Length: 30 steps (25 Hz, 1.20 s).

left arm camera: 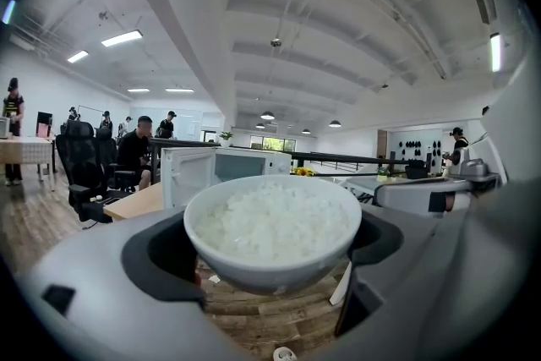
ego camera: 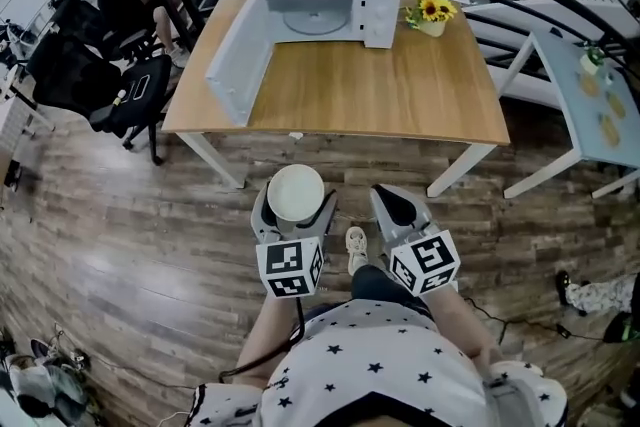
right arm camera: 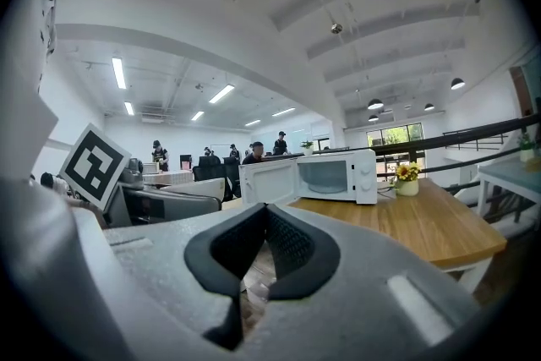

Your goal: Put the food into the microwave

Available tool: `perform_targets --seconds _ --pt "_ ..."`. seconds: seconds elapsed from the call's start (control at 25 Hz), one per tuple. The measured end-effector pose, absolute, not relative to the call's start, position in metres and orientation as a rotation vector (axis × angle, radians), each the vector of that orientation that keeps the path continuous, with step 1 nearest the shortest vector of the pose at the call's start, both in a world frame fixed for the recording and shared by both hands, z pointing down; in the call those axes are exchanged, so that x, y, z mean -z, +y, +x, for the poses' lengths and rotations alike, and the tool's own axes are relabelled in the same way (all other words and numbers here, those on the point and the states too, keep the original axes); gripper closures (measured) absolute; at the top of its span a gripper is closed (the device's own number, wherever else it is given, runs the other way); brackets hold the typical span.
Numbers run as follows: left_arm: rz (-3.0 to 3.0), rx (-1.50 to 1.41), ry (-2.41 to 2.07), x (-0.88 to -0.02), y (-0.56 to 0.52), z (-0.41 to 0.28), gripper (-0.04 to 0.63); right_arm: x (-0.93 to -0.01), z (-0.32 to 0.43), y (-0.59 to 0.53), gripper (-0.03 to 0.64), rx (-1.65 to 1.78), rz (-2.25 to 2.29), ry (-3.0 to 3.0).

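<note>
Bowl of rice (left arm camera: 272, 232), white, heaped full, clamped in left gripper (left arm camera: 270, 266) jaws

1. Lit brightly and evenly by ceiling strip lights (left arm camera: 122, 38) and by daylight from far windows (right arm camera: 393, 134).
2. Shadowed only faintly beneath the counter (ego camera: 400, 85), on the wooden floor (ego camera: 120, 245).
3. Bent hard by fisheye lenses, straight lines bowed toward the edges, black vignette ringing both gripper views.
4. Sharp on the bowl of rice (left arm camera: 272, 220) and the middle distance; smeared soft in the nearest foreground of both gripper views.
</note>
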<state>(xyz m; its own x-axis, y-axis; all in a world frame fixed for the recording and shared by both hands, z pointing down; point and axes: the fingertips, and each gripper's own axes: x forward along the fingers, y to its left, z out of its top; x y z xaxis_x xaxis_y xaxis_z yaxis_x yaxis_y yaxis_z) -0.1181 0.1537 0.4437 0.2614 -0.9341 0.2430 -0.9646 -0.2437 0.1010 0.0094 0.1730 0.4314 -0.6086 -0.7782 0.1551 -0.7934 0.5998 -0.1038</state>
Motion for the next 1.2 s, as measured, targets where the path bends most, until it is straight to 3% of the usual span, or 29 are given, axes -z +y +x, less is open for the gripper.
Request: perform_targets --seconds 1.2 --pt "2.183 -0.171 -1.896 -0.420 -0.115 -0.094 0.101 -0.405 0.026 -0.116 0.612 -0.203 1.116 -2.810"
